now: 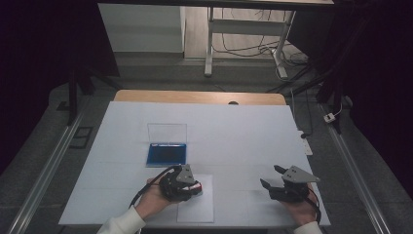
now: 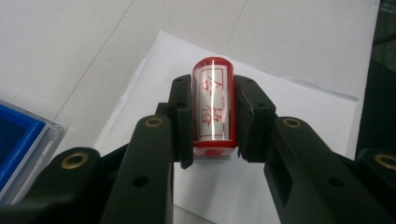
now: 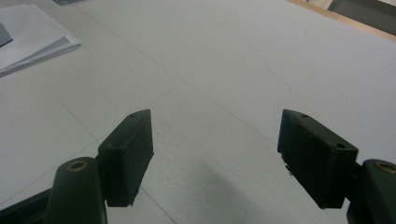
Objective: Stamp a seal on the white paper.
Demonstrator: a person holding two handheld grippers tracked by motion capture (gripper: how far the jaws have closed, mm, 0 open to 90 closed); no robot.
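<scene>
Red stamp (image 2: 213, 105) clamped in my left claw (image 2: 212, 116); tilting it over the paper (image 2: 299, 107) could smudge.

Left gripper (image 1: 195, 187) clamped, right gripper (image 1: 272, 176) agape

A recording lab or studio: dark curtains (image 1: 44, 58) flank a white-covered table (image 1: 234, 126), floor rails (image 1: 44, 170) and trailing cables (image 1: 243, 48) behind.
</scene>
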